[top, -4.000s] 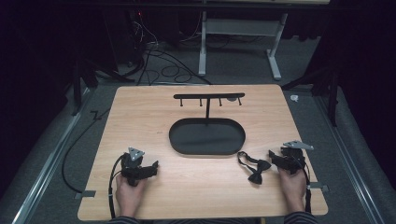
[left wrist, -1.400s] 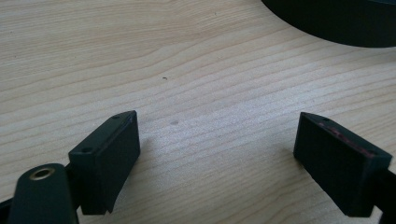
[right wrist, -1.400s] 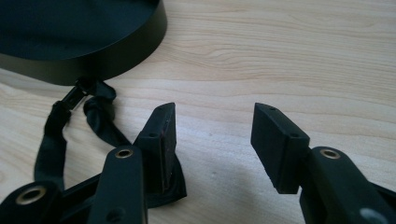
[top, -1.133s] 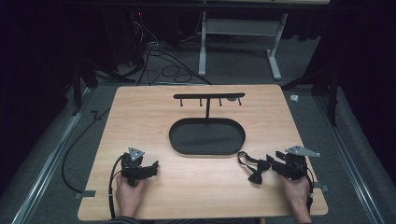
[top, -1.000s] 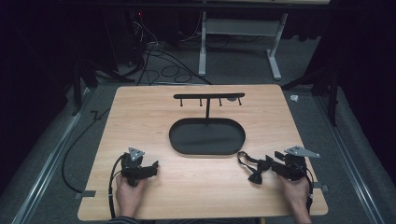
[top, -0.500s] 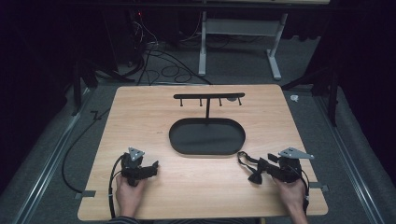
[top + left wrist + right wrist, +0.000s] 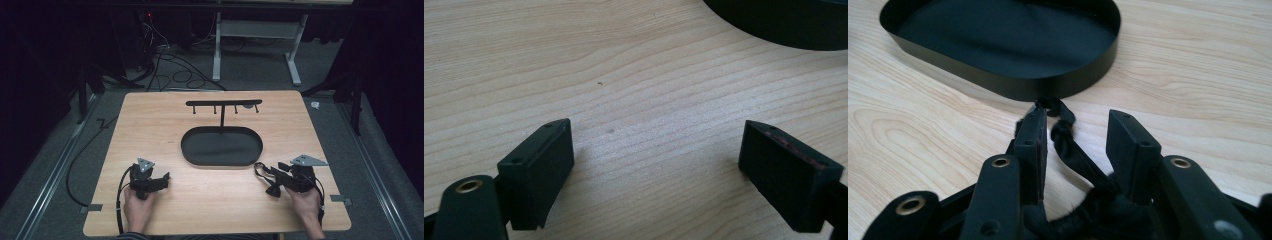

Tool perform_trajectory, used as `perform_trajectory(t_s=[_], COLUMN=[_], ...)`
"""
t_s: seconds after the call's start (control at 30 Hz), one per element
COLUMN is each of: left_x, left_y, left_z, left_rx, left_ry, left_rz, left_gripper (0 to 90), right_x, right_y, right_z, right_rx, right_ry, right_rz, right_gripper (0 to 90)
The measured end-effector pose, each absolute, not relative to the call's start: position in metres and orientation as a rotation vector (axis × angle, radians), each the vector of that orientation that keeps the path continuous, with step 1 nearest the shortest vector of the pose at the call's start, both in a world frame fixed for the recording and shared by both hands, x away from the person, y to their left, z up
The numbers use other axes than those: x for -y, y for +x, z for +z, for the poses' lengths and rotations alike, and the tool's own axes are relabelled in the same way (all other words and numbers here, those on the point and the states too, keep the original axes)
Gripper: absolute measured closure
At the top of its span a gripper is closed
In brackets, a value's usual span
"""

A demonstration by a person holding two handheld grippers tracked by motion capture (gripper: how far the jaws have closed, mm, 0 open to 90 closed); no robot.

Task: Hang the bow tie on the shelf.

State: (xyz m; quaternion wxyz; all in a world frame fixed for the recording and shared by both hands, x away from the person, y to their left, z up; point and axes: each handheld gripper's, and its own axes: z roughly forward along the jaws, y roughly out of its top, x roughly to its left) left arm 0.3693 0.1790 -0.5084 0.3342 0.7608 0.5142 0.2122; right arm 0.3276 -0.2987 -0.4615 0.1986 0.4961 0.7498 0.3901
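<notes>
Right gripper (image 7: 1075, 137) half-wide, jaws just closing around one black strap (image 7: 1073, 150), unpinched; one oval tray (image 7: 1013, 87) ahead; left gripper (image 7: 656, 165) wide.

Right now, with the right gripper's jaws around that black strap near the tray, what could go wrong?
1. The black fabric strap lies between the right gripper jaws, which have just been closing, but the pads don't clearly press it yet; it may slip out.
2. The strap's looped end rests right by the wall of the black oval metal tray, so a pull could snag there.
3. The left gripper stands open over bare light wooden table, too far to help.
</notes>
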Motion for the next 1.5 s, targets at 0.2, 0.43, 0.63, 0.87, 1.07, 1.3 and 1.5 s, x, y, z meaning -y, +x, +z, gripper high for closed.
perform_trajectory(t_s=[0.2,0.43,0.63,0.87,1.07,1.3,1.5], left_x=[-0.179,-0.179,-0.179,-0.179,-0.179,-0.179,-0.179], left_y=[0.369,0.369,0.369,0.369,0.369,0.369,0.369], left_z=[-0.508,-0.508,-0.508,-0.508,-0.508,-0.508,-0.508], left_rx=[-1.342,-1.342,-1.342,-1.342,-1.342,-1.342,-1.342], left_ry=[1.986,1.986,1.986,1.986,1.986,1.986,1.986], left_rz=[0.554,0.554,0.554,0.554,0.554,0.554,0.554], left_gripper=[14.9,14.9,15.0,15.0,15.0,14.9,15.0], right_x=[0.29,0.287,0.284,0.283,0.283,0.283,0.283], right_y=[0.336,0.345,0.352,0.358,0.359,0.359,0.36], right_z=[-0.46,-0.468,-0.474,-0.481,-0.485,-0.488,-0.491], right_rx=[-2.123,-2.154,-2.174,-2.204,-2.212,-2.229,-2.242], right_ry=[1.371,1.385,1.396,1.411,1.418,1.423,1.433], right_rz=[1.092,1.072,1.04,1.004,0.997,0.982,0.964], right_gripper=[62.7,63.1,63.4,65.4,69.4,71.3,75.3])
